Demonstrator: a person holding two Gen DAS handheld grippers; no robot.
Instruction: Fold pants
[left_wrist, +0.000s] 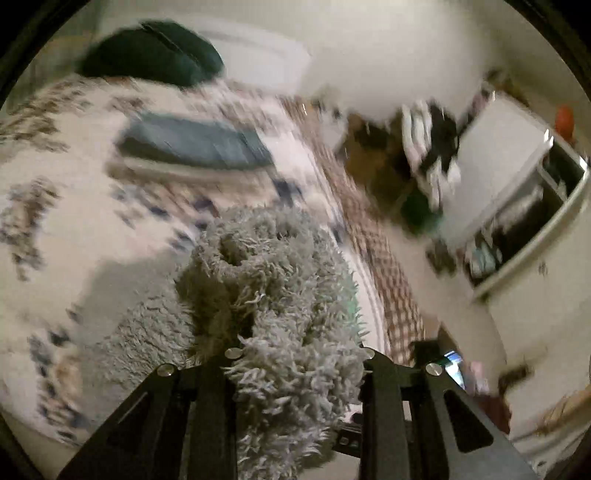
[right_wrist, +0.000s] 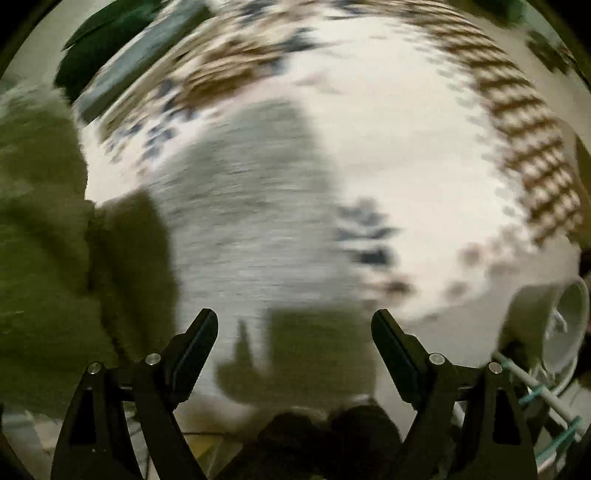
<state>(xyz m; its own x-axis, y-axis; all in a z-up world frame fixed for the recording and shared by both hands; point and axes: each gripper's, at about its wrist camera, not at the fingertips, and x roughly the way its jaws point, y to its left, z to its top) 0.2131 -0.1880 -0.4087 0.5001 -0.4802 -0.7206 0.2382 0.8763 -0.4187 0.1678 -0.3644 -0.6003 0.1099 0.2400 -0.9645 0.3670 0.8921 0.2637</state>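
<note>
The pants hang bunched between the left gripper's fingers, over the bed. Far on the bed lie folded clothes, a pillow behind them. Shelves stand right of the bed.

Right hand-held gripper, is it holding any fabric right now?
No, the right hand-held gripper stands wide open, with nothing between its fingers, above the blurred bedspread.
</note>
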